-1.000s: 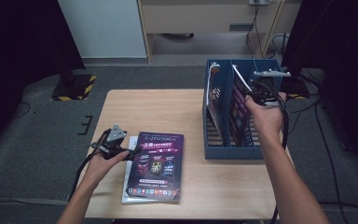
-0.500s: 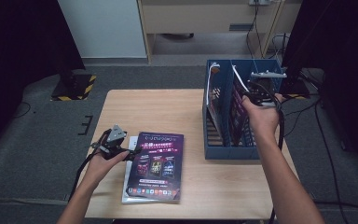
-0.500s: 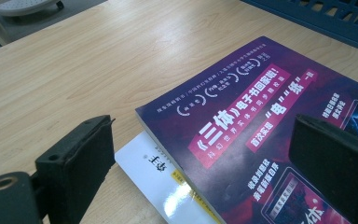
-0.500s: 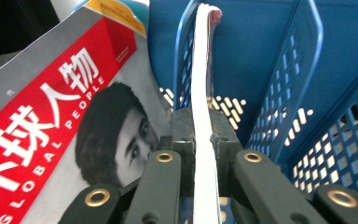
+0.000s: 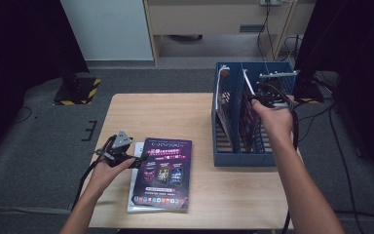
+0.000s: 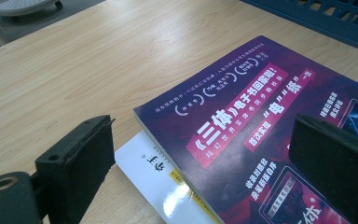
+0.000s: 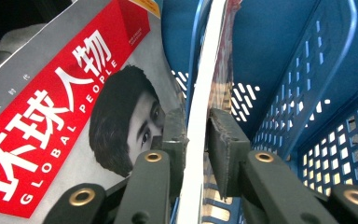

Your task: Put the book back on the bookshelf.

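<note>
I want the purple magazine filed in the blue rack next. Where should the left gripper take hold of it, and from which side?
Take the purple magazine by its near left corner, coming in level from the left gripper side. It lies flat, but that corner overhangs the white booklet beneath and stands clear of the table, so one jaw could probably slip under. The open jaws already straddle it.

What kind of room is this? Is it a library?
Probably an office or lab workroom, not a library. There is one small wooden table on grey carpet, a blue file rack holding magazines, and loose cables running across the floor.
</note>
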`<control>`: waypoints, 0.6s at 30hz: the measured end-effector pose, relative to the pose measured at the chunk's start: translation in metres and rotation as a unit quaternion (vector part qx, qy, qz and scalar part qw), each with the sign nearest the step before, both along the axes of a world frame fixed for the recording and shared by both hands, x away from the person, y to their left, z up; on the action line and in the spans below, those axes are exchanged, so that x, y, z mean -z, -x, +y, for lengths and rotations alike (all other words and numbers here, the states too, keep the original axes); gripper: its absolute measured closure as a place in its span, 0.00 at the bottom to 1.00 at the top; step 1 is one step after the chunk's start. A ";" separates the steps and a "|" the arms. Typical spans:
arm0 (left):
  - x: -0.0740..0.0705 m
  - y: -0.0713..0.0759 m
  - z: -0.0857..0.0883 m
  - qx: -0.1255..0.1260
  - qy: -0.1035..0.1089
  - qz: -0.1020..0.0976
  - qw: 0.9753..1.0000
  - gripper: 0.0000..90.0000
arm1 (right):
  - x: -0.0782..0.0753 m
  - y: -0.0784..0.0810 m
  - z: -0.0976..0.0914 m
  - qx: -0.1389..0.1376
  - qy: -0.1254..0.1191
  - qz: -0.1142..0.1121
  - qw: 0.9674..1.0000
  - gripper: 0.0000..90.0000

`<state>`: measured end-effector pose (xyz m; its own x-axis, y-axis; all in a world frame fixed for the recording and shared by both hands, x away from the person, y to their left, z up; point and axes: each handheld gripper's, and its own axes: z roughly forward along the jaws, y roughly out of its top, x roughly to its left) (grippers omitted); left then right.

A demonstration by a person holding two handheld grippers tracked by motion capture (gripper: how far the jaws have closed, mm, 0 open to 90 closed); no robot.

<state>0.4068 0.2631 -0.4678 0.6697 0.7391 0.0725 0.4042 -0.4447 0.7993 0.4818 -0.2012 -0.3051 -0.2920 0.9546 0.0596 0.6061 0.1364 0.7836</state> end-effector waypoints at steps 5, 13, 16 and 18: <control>0.001 0.000 0.000 -0.001 0.000 0.001 1.000 0.07 | 0.000 -0.005 -0.001 0.000 -0.001 0.011 1.000 0.80; 0.002 0.000 0.000 0.000 -0.001 0.004 1.000 0.07 | -0.003 -0.010 -0.006 0.005 0.012 0.020 1.000 0.92; 0.002 0.000 -0.001 0.000 -0.001 0.004 1.000 0.07 | -0.005 -0.009 -0.006 0.002 0.021 0.017 1.000 0.94; 0.002 0.000 -0.001 0.001 -0.002 0.003 1.000 0.07 | -0.007 -0.008 -0.006 0.006 0.022 0.013 1.000 0.94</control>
<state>0.4067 0.2617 -0.4703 0.6723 0.7369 0.0704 0.4081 -0.4483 0.7953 0.4898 -0.2074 -0.2985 -0.2794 0.9599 0.0250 0.6283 0.1630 0.7607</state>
